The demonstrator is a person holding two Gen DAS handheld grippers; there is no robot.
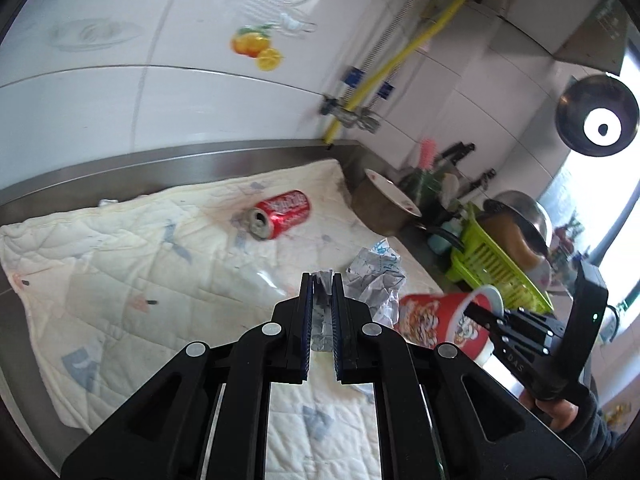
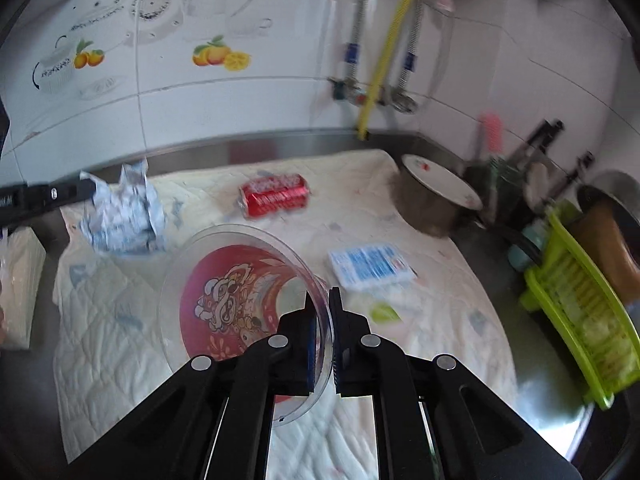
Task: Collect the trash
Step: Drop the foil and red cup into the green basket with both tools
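The left gripper (image 1: 321,280) is holding a crumpled wrapper (image 1: 374,276), its jaws pressed together on a fold of the silvery paper so that the rest of the wad is bulging out to the right of the jaws. From the right wrist view the same wrapper (image 2: 122,212) is hanging off the tip of the left gripper (image 2: 86,190), lifted above the quilted cloth (image 2: 420,332) that is covering the steel counter (image 2: 532,344).

The right gripper (image 2: 322,300) is clamping the rim of a red printed cup (image 2: 236,304), with one jaw inside the mouth and one outside, and the cup is lying tipped so its opening is facing the camera. In the left wrist view that cup (image 1: 436,318) is sitting just right of the left jaws, touching or nearly touching the wrapper, with the right gripper (image 1: 478,314) biting its lip.

A red soda can (image 1: 280,212) is lying on its side on the cloth well ahead of the left jaws and slightly left of them; from the right side the can (image 2: 274,196) is ahead of the right jaws, beyond the cup. A blue-and-white packet (image 2: 370,266) is lying flat on the cloth just ahead and right of the right jaws.

Farther right a metal pot (image 2: 436,200) is standing at the cloth's far corner, and a green dish rack (image 2: 580,308) is sitting at the counter's right end.
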